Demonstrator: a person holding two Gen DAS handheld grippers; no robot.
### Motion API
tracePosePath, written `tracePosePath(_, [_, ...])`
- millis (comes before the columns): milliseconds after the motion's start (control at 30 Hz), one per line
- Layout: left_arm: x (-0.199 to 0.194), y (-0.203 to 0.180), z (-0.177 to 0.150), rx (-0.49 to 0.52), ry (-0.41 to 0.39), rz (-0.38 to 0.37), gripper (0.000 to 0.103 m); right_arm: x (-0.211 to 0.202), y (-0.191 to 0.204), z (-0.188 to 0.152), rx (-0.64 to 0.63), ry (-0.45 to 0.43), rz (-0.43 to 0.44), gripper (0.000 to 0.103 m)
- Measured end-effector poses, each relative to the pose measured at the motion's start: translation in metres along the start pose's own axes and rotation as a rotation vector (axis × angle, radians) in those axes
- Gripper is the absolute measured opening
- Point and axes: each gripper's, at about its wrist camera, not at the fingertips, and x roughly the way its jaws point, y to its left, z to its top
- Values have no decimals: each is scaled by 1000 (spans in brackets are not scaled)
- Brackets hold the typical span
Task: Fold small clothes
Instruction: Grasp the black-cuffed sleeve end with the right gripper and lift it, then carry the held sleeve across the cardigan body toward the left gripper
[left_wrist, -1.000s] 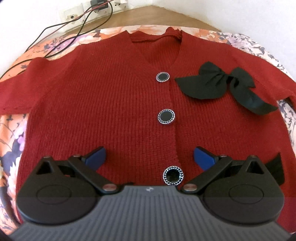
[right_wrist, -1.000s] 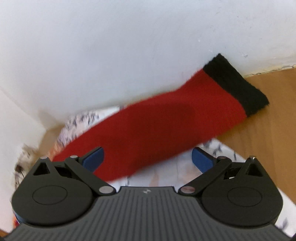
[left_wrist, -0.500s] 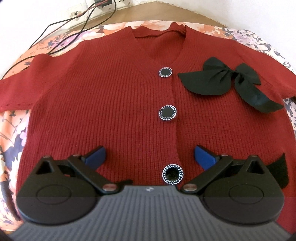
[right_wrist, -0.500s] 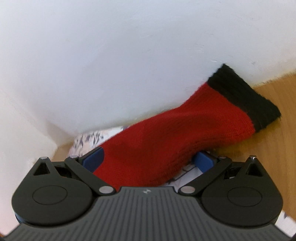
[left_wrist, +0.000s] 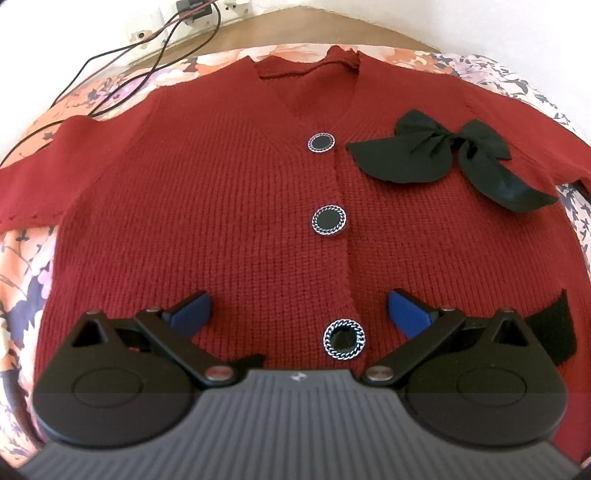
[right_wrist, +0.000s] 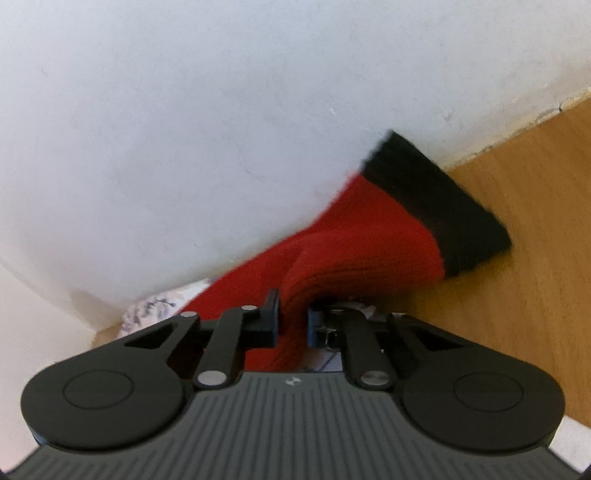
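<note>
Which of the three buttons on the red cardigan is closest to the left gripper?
The bottom button, sitting just ahead of the open left gripper. The middle button and top button lie farther up toward the neckline.

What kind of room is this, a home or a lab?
Probably a home: a floral cloth under a red cardigan, wooden floor, wall sockets with trailing cables.

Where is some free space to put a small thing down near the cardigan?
Bare wood lies beside the black cuff, along the wall. Another strip of wood lies beyond the collar, near the cables. The floral cloth is mostly covered by the cardigan.
</note>
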Motion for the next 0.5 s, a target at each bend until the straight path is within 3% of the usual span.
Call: tracePosePath(500, [-16, 7, 0, 8, -34, -60, 103, -69, 59, -4, -81, -48, 219, 13])
